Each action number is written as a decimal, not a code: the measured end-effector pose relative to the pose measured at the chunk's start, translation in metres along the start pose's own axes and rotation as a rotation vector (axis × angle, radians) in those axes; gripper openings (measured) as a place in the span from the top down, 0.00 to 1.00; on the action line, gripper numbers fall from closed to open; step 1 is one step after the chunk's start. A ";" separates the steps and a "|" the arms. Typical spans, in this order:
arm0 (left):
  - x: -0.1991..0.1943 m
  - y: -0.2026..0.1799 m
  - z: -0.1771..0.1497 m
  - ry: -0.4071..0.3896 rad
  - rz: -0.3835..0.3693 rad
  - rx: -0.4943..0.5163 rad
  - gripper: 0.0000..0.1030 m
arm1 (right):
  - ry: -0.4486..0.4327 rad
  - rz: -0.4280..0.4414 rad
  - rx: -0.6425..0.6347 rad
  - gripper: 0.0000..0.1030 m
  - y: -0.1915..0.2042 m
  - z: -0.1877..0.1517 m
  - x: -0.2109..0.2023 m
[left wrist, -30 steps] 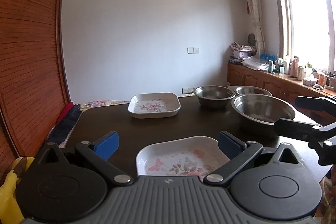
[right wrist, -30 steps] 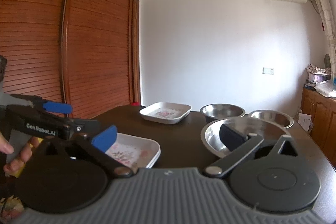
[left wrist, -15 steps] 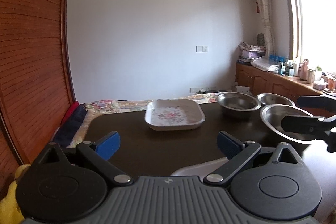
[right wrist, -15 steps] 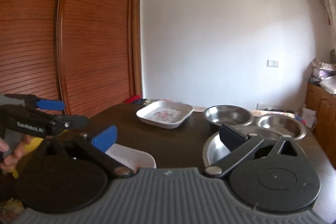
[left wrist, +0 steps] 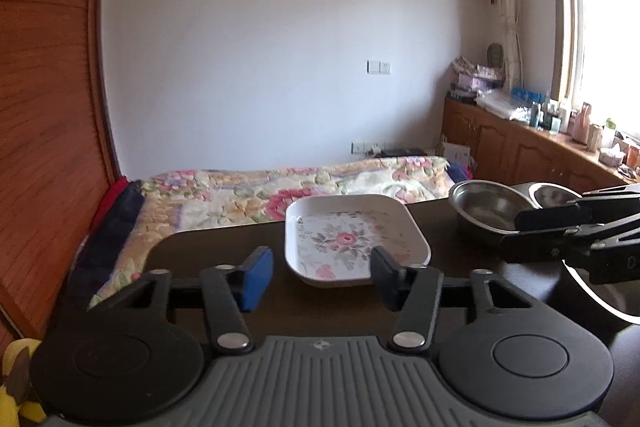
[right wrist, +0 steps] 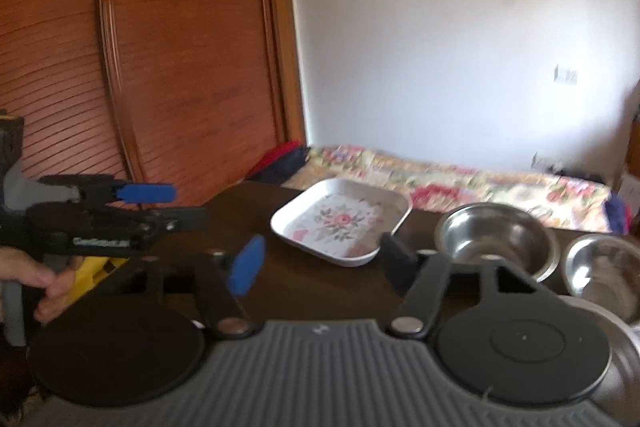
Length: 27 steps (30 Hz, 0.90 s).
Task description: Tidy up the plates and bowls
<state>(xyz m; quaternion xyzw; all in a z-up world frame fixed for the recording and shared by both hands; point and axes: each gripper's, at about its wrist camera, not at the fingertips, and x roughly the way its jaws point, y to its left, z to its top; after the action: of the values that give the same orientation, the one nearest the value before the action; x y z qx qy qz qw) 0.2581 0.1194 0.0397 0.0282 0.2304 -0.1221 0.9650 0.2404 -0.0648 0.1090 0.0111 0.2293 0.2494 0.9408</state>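
Observation:
A white square plate with a flower print (left wrist: 352, 239) sits on the dark table (left wrist: 200, 247), just beyond my open, empty left gripper (left wrist: 322, 277). It also shows in the right wrist view (right wrist: 340, 221), ahead of my open, empty right gripper (right wrist: 324, 263). A steel bowl (left wrist: 486, 209) stands right of the plate, and it also shows in the right wrist view (right wrist: 496, 239). A second steel bowl (right wrist: 604, 267) sits further right. A large steel bowl's rim (right wrist: 624, 355) is under the right gripper's body. The near flowered plate is out of view.
A bed with a flowered quilt (left wrist: 248, 195) lies beyond the table's far edge. A wooden wardrobe (right wrist: 140, 67) stands at the left. A wooden cabinet (left wrist: 540, 155) with bottles runs under the window at the right. The left gripper shows side-on in the right wrist view (right wrist: 144, 205).
Both grippers have risen and moved forward over the table. The near flowered plate has dropped out of view and the far plate now lies close ahead. Both grippers stay open.

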 end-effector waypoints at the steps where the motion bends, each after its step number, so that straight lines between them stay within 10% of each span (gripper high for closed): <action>1: 0.010 0.003 0.004 0.014 -0.008 -0.009 0.28 | 0.042 0.005 0.023 0.52 -0.005 0.005 0.013; 7: 0.055 0.015 0.020 0.063 -0.024 -0.027 0.37 | 0.120 -0.008 0.021 0.71 -0.014 0.019 0.042; 27: 0.131 0.023 0.022 0.171 0.001 0.029 0.44 | 0.296 -0.084 0.030 0.71 -0.035 0.031 0.117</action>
<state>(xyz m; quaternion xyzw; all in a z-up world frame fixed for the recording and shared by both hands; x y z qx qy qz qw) 0.3869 0.1103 -0.0005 0.0527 0.3101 -0.1219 0.9414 0.3605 -0.0369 0.0818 -0.0212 0.3695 0.2054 0.9060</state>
